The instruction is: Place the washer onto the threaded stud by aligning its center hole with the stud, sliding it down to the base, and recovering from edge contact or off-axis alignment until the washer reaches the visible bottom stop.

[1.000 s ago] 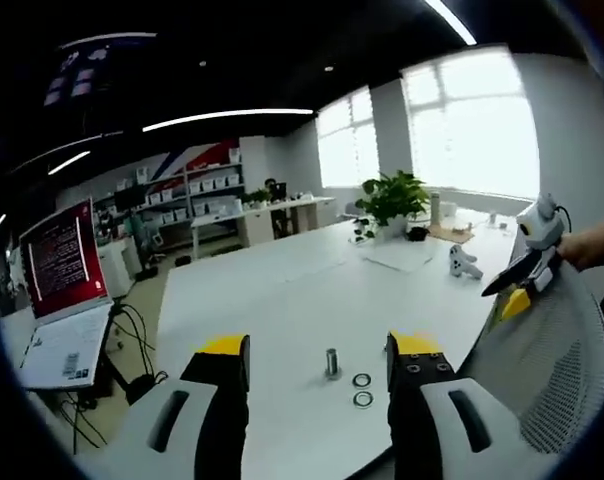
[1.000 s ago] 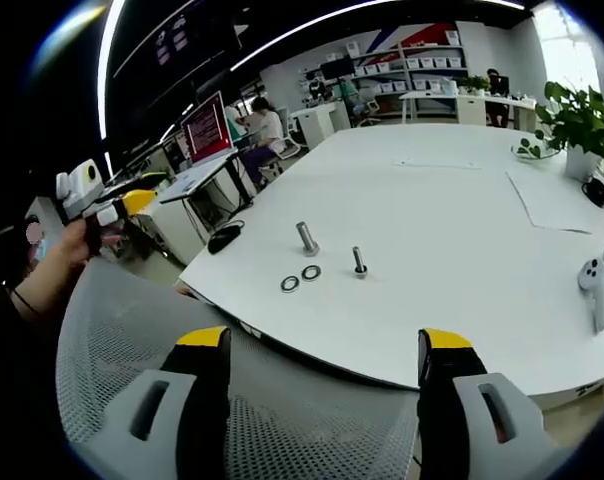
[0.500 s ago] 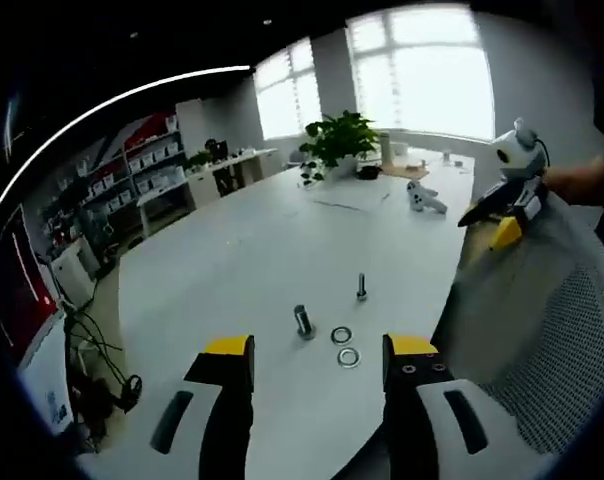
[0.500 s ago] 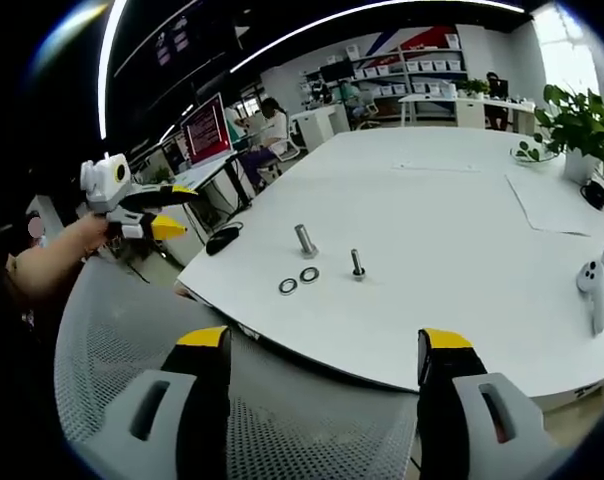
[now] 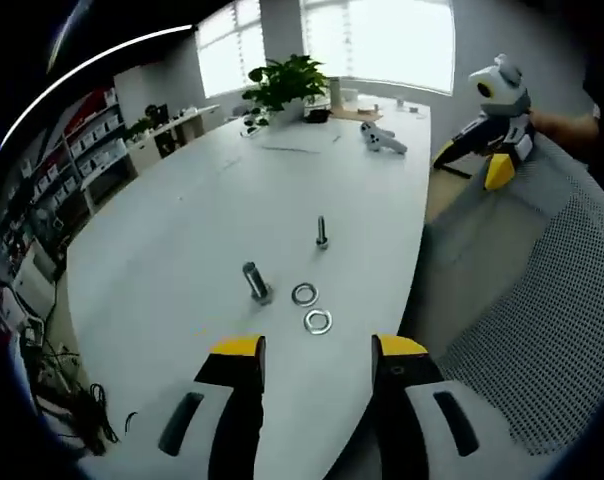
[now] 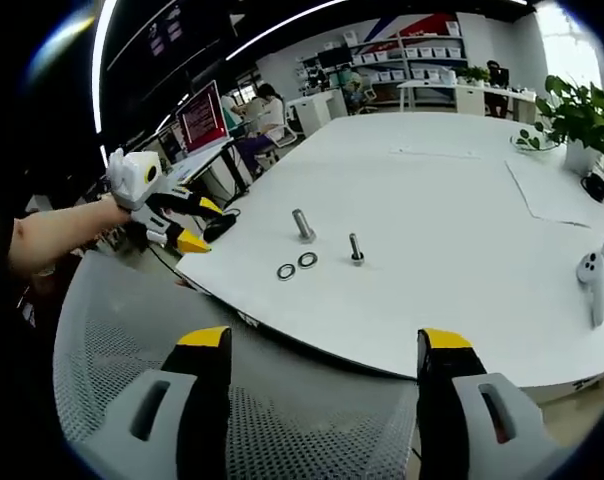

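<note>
Both washers (image 5: 310,307) lie beside the stud (image 5: 322,233) (handy), left gripper (image 5: 312,352) and right gripper (image 6: 322,345) released, empty.

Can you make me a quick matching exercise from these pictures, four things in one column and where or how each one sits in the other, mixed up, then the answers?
Things:
1. two washers
2. potted plant
3. thick stud
4. left gripper

Places or states:
A. at the far end of the white table
B. jaws open, nothing between them
C. standing tilted beside the washers
D. lying flat on the table, side by side, on no stud

Pairs: 1-D, 2-A, 3-C, 4-B
</note>
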